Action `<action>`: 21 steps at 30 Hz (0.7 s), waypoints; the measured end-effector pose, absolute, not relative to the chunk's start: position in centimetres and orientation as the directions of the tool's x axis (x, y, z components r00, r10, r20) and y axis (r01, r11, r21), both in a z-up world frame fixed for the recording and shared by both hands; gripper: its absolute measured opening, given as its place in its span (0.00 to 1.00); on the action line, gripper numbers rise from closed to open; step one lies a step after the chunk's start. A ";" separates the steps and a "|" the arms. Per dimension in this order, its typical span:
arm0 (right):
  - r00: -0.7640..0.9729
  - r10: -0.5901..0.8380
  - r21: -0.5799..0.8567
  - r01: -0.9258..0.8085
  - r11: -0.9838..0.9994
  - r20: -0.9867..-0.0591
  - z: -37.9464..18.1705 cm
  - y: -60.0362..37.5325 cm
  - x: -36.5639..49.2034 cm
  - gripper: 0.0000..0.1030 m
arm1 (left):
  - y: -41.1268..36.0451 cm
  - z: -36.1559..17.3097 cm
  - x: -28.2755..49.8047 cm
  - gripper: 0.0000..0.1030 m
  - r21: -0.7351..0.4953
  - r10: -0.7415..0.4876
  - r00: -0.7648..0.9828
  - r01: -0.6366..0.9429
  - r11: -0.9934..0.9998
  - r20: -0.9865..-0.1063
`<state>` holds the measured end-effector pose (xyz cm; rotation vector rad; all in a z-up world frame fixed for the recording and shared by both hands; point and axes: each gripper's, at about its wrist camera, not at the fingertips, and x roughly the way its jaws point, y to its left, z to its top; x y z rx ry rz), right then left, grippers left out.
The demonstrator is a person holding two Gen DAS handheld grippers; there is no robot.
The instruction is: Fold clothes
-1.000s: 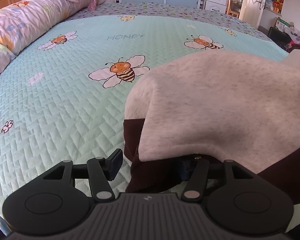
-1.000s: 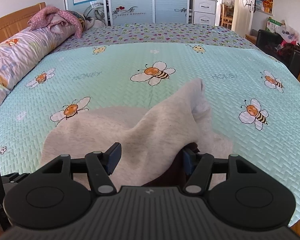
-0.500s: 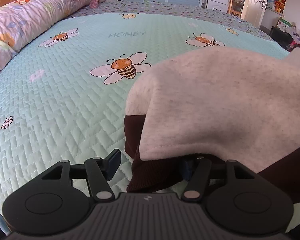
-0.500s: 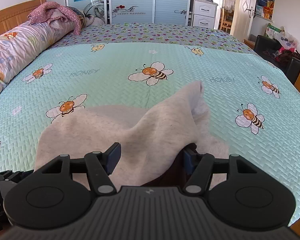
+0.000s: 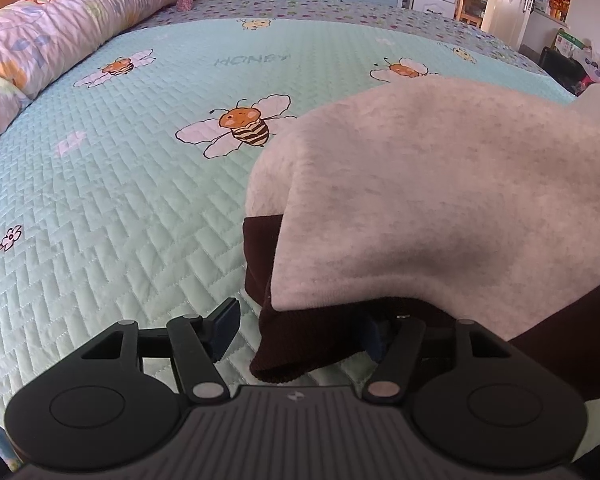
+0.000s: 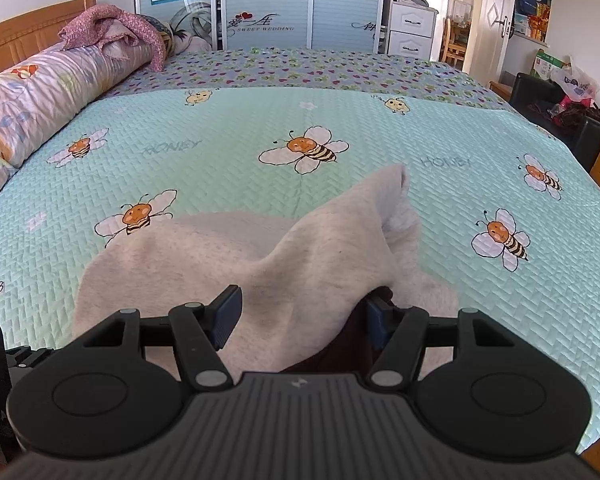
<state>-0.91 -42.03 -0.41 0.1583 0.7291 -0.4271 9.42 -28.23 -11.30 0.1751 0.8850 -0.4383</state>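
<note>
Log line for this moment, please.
stage: fold in progress | garment: grey sweater with dark hem, on bed | left gripper: open around hem | right gripper: open, over sweater

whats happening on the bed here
A person is folding a grey sweatshirt with dark brown trim on a bee-print bedspread, using two handheld tools. The left tool and the right tool are both open, with the garment's near edge lying between their fingers. Neither has gripped the cloth, which lies humped and part folded.
</note>
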 end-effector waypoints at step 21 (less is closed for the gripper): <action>0.705 -0.327 -0.030 0.399 0.916 -0.629 1.8 -40.3 -0.8 0.63 | -28.4 -11.6 9.2 0.64 -0.033 -0.294 0.550 0.434 0.900 -0.782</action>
